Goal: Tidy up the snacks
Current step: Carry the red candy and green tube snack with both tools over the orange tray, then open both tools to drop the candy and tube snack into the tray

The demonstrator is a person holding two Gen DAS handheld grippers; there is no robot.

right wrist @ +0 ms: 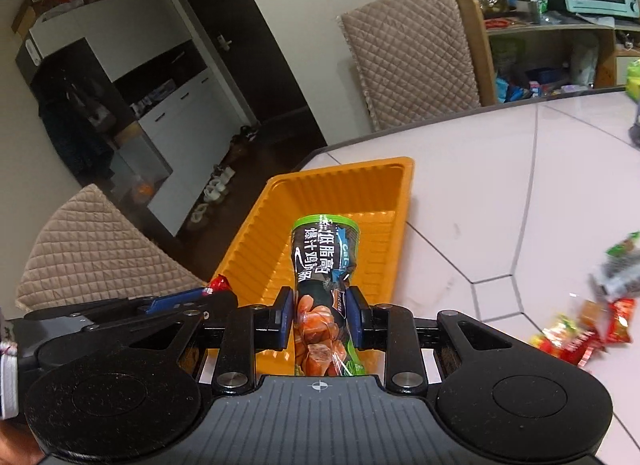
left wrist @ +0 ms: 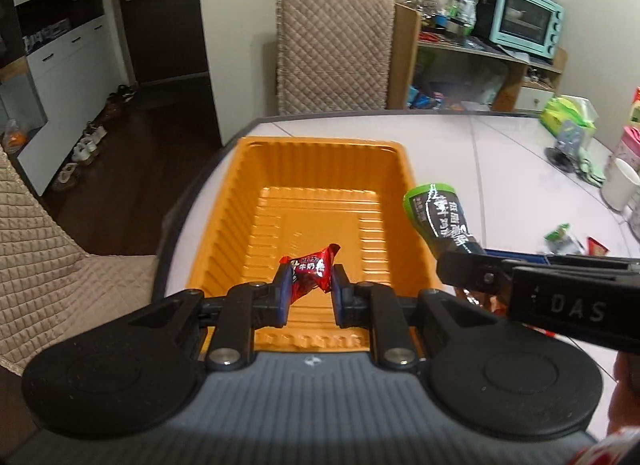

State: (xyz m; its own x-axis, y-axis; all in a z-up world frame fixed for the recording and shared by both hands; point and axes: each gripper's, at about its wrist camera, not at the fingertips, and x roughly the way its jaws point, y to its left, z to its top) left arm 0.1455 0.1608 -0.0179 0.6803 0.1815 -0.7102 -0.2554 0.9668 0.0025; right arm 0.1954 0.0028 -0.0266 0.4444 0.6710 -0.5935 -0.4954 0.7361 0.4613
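A small red wrapped candy is held above the empty, ribbed orange tray — near its front end. A green-and-black snack pouch — meat pieces pictured, seemingly — is held lengthwise over the tray's right side.

You are in a home dining room: around the white table stand quilted-cover chairs, beyond it a wooden shelf carries a mint toaster oven, and left of it shoes line a white cabinet.
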